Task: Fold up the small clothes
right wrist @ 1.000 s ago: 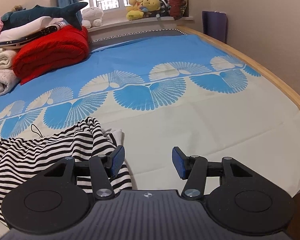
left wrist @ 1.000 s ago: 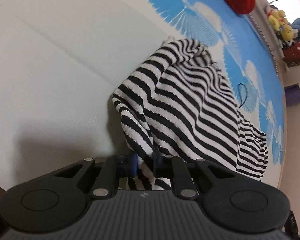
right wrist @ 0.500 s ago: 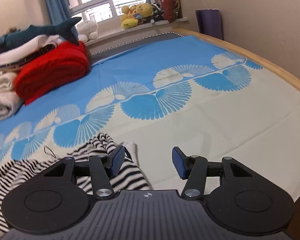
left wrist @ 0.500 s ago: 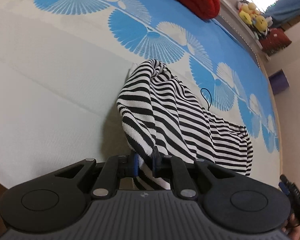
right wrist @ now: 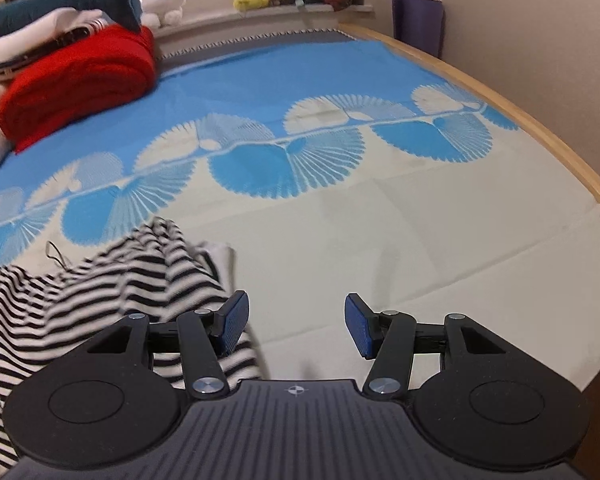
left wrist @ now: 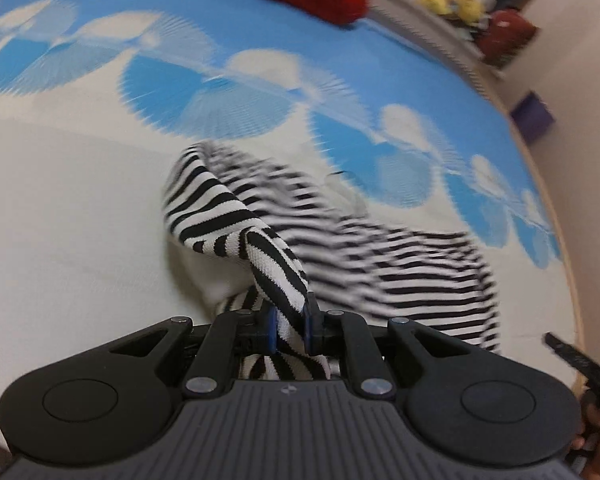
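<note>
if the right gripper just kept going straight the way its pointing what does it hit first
Most likely the bare bedsheet. The right gripper is open with nothing between its fingers, and the striped garment lies off to its left side, though depth is hard to judge.

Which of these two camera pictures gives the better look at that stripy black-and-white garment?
The left wrist view. There the striped garment sits mid-frame, one edge pinched in the left gripper and pulled up off the bed sheet, though partly blurred. The right wrist view shows only part of it, low on the left, beside the open right gripper.
</note>
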`<state>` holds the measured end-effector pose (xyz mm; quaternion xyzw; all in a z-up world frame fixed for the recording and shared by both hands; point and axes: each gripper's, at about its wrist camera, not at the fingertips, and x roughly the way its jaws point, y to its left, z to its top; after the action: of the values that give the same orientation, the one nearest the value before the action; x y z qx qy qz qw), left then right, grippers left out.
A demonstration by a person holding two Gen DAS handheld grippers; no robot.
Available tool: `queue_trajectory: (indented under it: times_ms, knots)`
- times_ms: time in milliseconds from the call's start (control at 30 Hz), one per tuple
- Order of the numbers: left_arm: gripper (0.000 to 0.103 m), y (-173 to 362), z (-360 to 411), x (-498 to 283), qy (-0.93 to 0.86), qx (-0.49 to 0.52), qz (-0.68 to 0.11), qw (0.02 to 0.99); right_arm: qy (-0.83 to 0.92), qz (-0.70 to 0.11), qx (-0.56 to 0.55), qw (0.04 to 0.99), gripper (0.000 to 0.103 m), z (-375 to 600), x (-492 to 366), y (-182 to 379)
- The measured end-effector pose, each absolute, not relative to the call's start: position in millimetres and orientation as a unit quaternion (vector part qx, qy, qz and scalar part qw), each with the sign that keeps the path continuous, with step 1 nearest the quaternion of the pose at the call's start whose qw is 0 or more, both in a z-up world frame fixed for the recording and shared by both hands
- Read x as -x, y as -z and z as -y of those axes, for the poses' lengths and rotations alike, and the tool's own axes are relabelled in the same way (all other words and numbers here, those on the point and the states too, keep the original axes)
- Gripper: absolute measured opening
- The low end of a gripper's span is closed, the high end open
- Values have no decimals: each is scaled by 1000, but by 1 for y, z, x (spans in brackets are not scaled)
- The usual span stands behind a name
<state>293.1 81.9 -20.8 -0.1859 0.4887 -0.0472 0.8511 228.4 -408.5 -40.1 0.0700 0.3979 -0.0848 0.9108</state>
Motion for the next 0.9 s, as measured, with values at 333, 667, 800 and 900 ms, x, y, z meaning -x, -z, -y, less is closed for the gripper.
queue_trajectory:
  times_ms: [333,667,800,900]
  knots:
    - [12,9,93,-309,190,135,-461,856,113,-396,-118,904,55,445,-212,42]
    - [28,22,179,-297,338,114,-478,803,123,-360,-169,909,55,462,-196,32]
    - [29,11,107,-308,262,184,-464,826,65,-368,-184,909,55,450,-207,34]
    - [29,13,62,-311,185,183,-470,844,-10,-389,-185,902,55,427,-219,38]
